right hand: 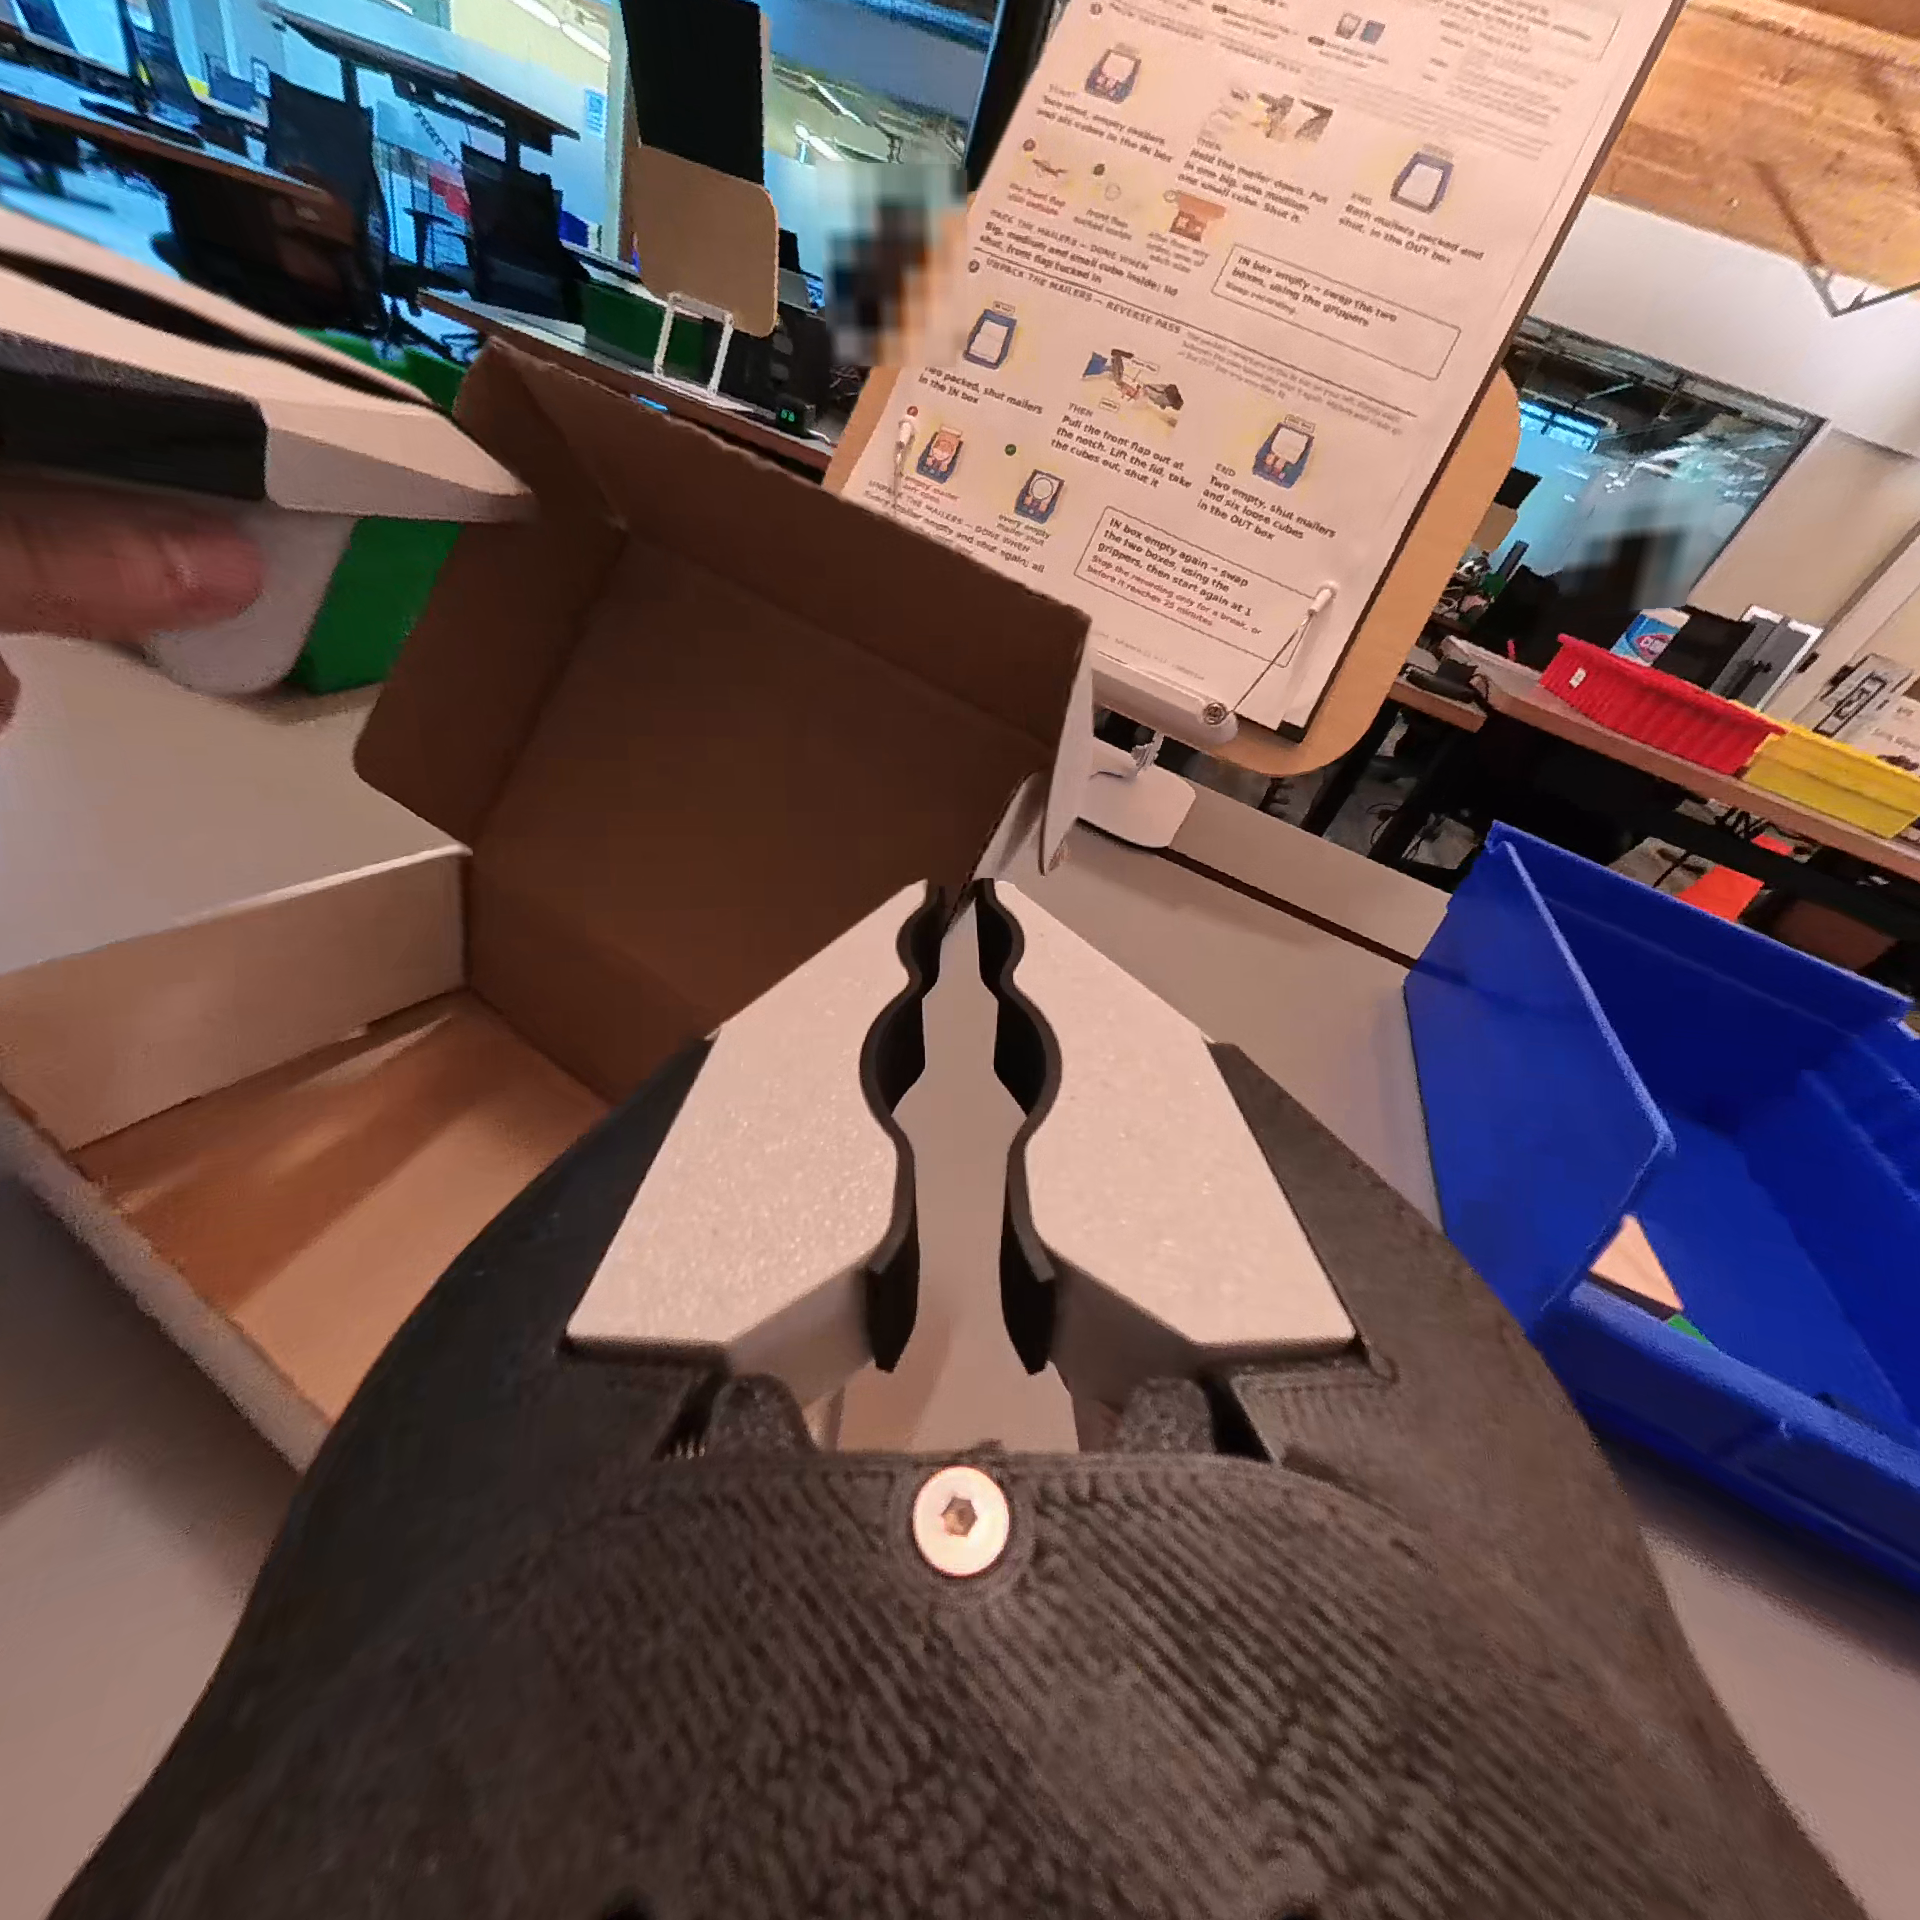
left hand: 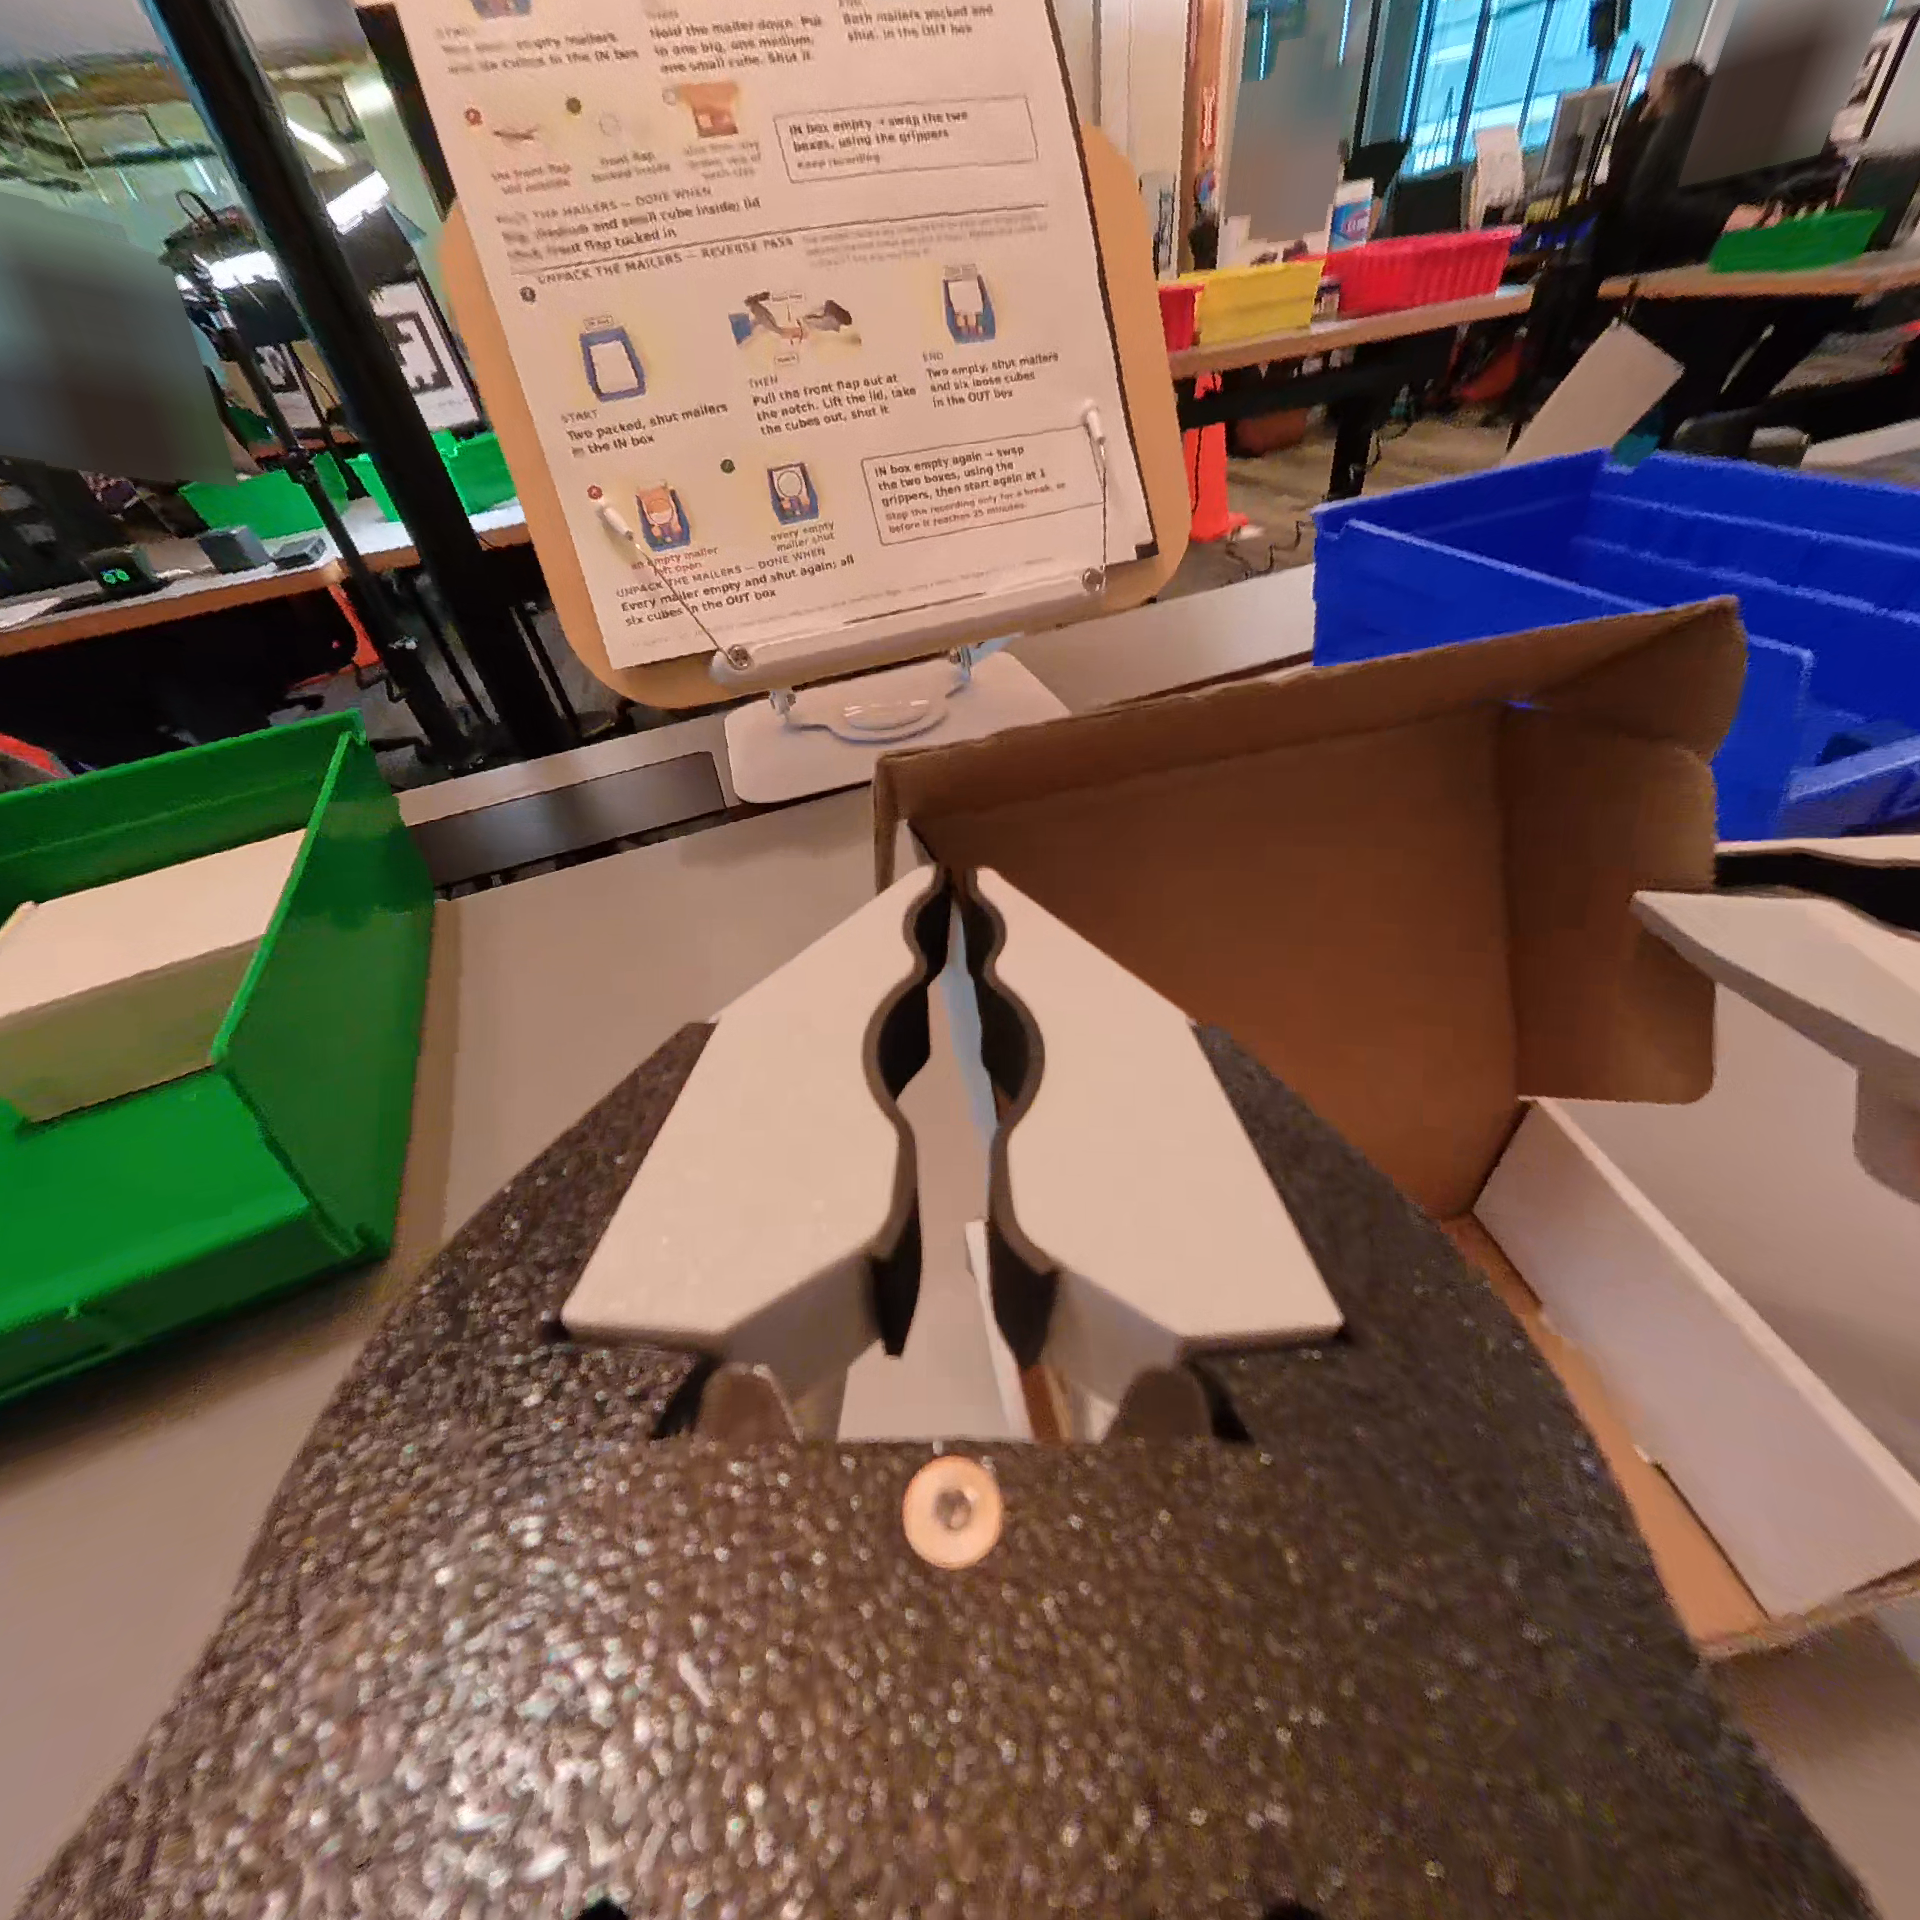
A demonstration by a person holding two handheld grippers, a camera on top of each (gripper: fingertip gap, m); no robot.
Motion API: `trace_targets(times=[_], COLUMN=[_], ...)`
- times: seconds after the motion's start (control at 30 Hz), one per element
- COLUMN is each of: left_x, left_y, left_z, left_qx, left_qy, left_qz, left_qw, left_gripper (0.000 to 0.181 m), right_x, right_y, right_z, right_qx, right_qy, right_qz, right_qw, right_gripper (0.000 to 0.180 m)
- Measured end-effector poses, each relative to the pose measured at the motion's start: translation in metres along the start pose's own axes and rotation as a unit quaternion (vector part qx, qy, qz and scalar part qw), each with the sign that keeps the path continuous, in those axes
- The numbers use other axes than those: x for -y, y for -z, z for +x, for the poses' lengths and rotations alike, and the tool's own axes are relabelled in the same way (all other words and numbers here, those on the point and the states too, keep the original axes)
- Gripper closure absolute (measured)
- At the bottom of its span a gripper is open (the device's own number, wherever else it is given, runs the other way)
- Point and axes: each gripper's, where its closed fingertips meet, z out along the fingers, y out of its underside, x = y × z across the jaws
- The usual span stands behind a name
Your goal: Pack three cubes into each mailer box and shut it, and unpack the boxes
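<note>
The left gripper (left hand: 958,883) is seen pinched onto one corner of the raised lid (left hand: 1247,935) of the mailer box (left hand: 1704,1382); a thin white edge runs between its fingers. The right gripper (right hand: 961,899) is likewise clamped on the opposite lid corner (right hand: 1023,831), where the tips are partly masked by cardboard. One mailer box (right hand: 208,1039) is being held open; as much of its brown floor as shows is bare, but the near part is cut off by the gripper bodies. A second, closed white mailer (left hand: 135,977) is lodged in the one green bin (left hand: 312,1039). In the one blue bin (right hand: 1621,1174), only a tan corner and a green sliver (right hand: 1647,1283) can be made out, so no cubes can be counted. Farther back, one instruction sheet (left hand: 790,343) is propped on a stand.
</note>
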Motion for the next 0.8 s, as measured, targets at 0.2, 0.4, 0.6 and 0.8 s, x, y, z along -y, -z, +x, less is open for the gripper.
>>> trace_targets(times=[0.2,0.4,0.6,0.8], left_x=[-0.014,-0.04,-0.062,-0.066], left_y=[0.046,0.081,0.095,0.096], left_z=[0.009,0.023,0.044,0.051], left_qx=[0.011,0.002,0.025,0.031], left_qy=[-0.019,-0.051,-0.12,-0.132], left_qz=[0.047,0.017,-0.01,-0.015], left_qw=[0.999,0.999,0.992,0.991], left_gripper=[0.181,0.181,0.181,0.181], right_x=[-0.005,-0.023,-0.036,-0.012], right_y=[0.025,0.05,0.08,0.097], right_z=[-0.024,-0.039,-0.036,-0.033], right_qx=[0.016,0.069,0.04,-0.068], right_qy=[-0.005,-0.026,0.072,0.274], right_qz=[-0.016,-0.06,-0.072,-0.037], right_qw=[1.0,0.995,0.994,0.959], right_gripper=[0.174,0.175,0.156,0.129])
